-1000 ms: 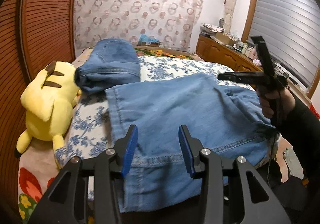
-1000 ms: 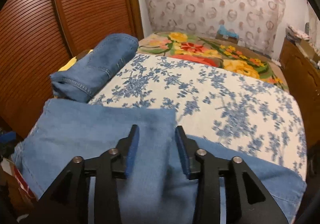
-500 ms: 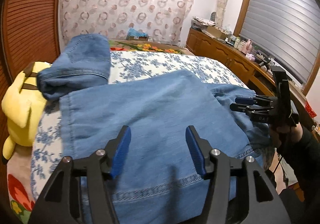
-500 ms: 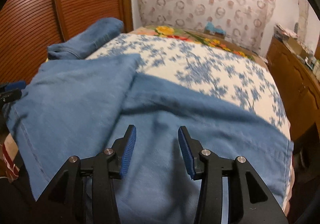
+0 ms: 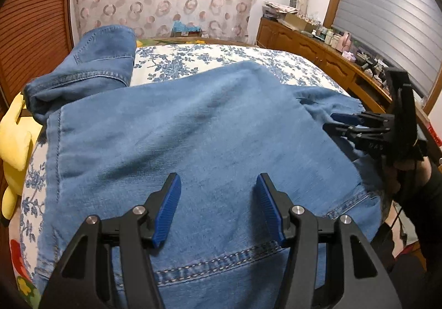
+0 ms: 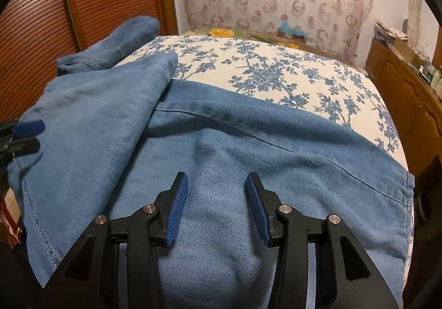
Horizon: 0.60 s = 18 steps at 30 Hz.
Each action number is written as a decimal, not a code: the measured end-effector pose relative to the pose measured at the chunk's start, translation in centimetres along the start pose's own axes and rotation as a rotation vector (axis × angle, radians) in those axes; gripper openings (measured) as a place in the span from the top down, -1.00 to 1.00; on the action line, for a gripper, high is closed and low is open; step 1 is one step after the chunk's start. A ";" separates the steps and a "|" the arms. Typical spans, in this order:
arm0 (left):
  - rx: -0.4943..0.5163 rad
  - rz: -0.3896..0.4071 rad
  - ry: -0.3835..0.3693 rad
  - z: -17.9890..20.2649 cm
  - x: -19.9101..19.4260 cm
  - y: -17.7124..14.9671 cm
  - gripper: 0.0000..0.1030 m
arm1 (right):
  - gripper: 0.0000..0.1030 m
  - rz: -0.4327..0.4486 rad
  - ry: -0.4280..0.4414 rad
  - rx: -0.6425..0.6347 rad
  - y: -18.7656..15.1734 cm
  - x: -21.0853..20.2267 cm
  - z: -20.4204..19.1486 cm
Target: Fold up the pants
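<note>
the light-blue pants (image 5: 193,126) lay spread across the near part of the bed (image 5: 210,57), filling the middle and lower half of both views, with one part folded over the rest; in the right wrist view that folded flap sat at the left, its corner reaching toward the upper middle of the frame. the left gripper (image 5: 218,206) hung over the denim at the bottom centre of its own view, a stitched seam running just below its blue pads. its jaws had just been opening and stood apart, with no cloth pinched between them. the right gripper (image 6: 215,206) hovered over the fabric at the bottom centre of its own view, jaws parted and holding nothing; in the left wrist view it showed at the right edge, held in a hand (image 5: 406,171) with a dark sleeve, its tips at the frayed edge of the pants. a second, darker pair of jeans (image 5: 91,66) lay bunched in the upper left, partly resting on the spread pants' far corner. a yellow plush toy (image 5: 15,137) sat at the left edge of the left wrist view, beside the bed's floral cover. a wooden sideboard (image 5: 309,49) crowded with small things ran along the upper right.
</note>
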<state>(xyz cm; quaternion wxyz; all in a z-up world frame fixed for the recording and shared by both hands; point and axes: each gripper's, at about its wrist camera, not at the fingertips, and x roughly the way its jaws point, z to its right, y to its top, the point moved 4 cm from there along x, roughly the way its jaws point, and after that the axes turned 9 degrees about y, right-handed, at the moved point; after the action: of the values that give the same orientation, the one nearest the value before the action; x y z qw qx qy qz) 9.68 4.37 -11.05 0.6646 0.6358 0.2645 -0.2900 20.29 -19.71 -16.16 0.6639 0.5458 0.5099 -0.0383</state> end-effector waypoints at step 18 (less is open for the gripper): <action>0.009 0.031 -0.004 -0.2 0.3 -0.5 -0.09 | 0.06 -0.086 0.026 -0.114 8.2 5.0 -0.5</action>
<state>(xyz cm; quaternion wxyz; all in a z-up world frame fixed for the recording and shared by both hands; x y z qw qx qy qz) 9.56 4.52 -11.62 0.6668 0.6420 0.2521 -0.2822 27.31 -13.52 -14.09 0.6850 0.4850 0.5428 -0.0306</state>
